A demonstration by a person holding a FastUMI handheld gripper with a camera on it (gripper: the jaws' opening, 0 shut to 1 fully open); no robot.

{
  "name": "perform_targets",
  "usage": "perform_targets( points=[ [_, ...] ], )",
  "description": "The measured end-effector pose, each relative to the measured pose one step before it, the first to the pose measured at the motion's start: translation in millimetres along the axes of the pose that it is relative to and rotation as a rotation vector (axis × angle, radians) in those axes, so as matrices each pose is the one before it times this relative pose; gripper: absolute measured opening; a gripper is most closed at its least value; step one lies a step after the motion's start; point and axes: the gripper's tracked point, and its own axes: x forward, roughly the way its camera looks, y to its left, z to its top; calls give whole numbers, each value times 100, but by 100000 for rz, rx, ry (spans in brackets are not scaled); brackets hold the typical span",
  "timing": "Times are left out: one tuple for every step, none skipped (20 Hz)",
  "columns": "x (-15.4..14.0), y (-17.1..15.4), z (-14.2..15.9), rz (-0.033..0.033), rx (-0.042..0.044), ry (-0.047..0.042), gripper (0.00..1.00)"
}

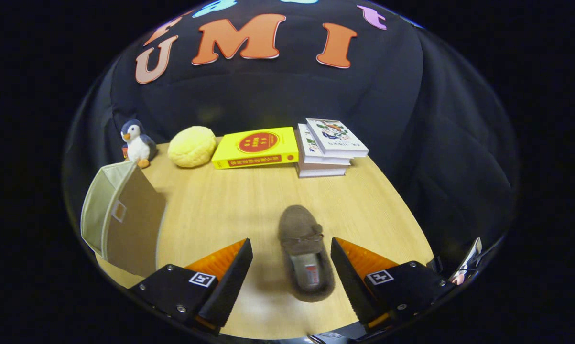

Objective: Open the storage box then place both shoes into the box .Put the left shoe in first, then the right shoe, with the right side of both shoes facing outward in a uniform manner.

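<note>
Spreading wide beyond the fingers, one pale wooden worktop (249, 200) carries everything, with the black cloth wall behind it. One beige fabric storage box (124, 217) stands ahead of the left finger and off to its outer side, tipped so that its flat brown panel faces the fingers and its lighter side wall turns away; whether it is open cannot be told from this angle. Far beyond the fingers, along the back edge of the worktop, lies a row of things: one yellow book (256, 148) lying flat, roughly straight ahead, and just beside it, toward the right finger's side, one stack of white books (328, 148), about three of them, the top one slightly askew. To the other side of the yellow book sits one round yellow plush cushion (191, 146), and past that, farthest toward the left finger's side, one small penguin toy (136, 142) stands upright. One brown slipper-like shoe (304, 253) lies on the worktop between the fingers, nearer the right one, its toe pointing away and its opening toward the camera. The gripper (291, 272) has its two fingers spread well apart, touching neither the shoe nor anything else.
</note>
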Motion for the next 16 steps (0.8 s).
perform_targets(
  points=[
    [960, -1119, -794, 220, -53, 1445, 99],
    [855, -707, -919, 730, -29, 2106, 98],
    [771, -603, -1020, 1168, -43, 2239, 97],
    [784, -435, -713, 1181, -405, 1692, 96],
    [710, -375, -519, 581, -891, 962, 93],
    [807, -284, -429, 373, -1132, 1082, 92],
    [910, -130, -211, 716, -799, 413, 88],
    [855, 54, -44, 1271, -148, 397, 85],
    [725, 261, -78, 1456, -238, 364, 80],
    [864, 109, 8, 485, -742, 662, 76],
    [752, 77, -100, 460, -1039, 506, 68],
    [692, 253, -80, 604, -221, 784, 64],
    [739, 457, -309, 1873, 813, 2004, 53],
    [468, 251, -579, 120, 1378, 2844, 46],
    [188, -831, 230, -3025, 1065, 43, 31],
    [123, -4, 32, -323, 3069, 800, 17]
  ],
)
